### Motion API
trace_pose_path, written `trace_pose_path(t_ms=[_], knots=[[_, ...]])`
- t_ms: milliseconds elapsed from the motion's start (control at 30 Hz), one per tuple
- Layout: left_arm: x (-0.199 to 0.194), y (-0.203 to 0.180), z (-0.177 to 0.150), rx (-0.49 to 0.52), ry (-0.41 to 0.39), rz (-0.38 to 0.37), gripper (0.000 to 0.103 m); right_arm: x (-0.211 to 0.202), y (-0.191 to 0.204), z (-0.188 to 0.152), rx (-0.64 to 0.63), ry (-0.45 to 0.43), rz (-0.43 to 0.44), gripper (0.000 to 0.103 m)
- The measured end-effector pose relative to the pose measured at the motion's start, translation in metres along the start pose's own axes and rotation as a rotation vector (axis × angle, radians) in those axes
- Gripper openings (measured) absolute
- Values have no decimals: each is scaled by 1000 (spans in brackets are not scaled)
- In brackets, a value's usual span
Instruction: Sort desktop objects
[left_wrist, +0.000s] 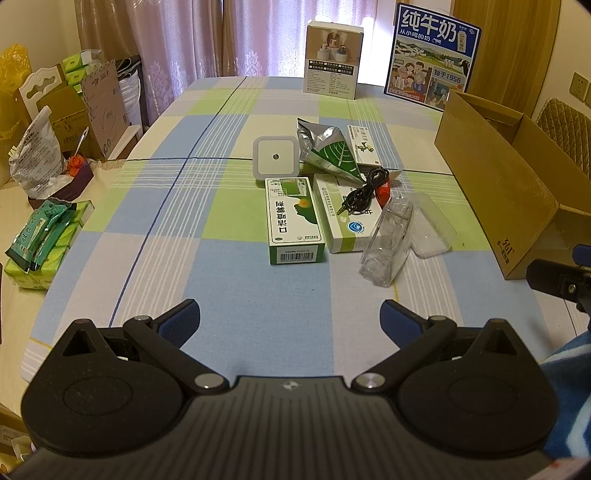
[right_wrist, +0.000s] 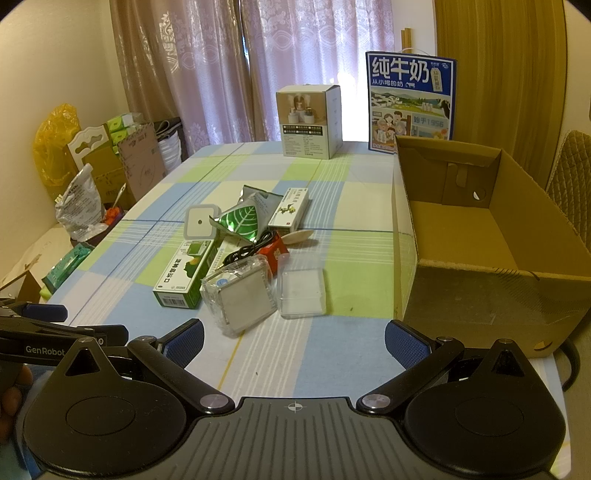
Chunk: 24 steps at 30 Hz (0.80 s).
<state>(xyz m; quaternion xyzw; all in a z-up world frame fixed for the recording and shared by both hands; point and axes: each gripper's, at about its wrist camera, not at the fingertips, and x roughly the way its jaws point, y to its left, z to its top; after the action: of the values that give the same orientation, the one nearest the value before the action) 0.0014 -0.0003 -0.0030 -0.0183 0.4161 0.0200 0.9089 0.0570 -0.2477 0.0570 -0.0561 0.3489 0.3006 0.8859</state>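
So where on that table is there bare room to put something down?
Bare cloth lies between the left gripper and the green box, and left of the white night light. The cardboard box is empty. It is crowded around the black cable and clear case.

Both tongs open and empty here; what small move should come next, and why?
Probably ease the right tongs forward onto the clear case: it lies nearest them, beside the empty cardboard box, and nothing is held yet.
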Motion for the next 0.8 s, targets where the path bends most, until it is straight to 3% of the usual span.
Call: trace_pose_path(t_ms=[800], knots=[[1, 0, -2, -46, 1, 31, 102, 0, 0, 0, -6, 2, 2, 101]])
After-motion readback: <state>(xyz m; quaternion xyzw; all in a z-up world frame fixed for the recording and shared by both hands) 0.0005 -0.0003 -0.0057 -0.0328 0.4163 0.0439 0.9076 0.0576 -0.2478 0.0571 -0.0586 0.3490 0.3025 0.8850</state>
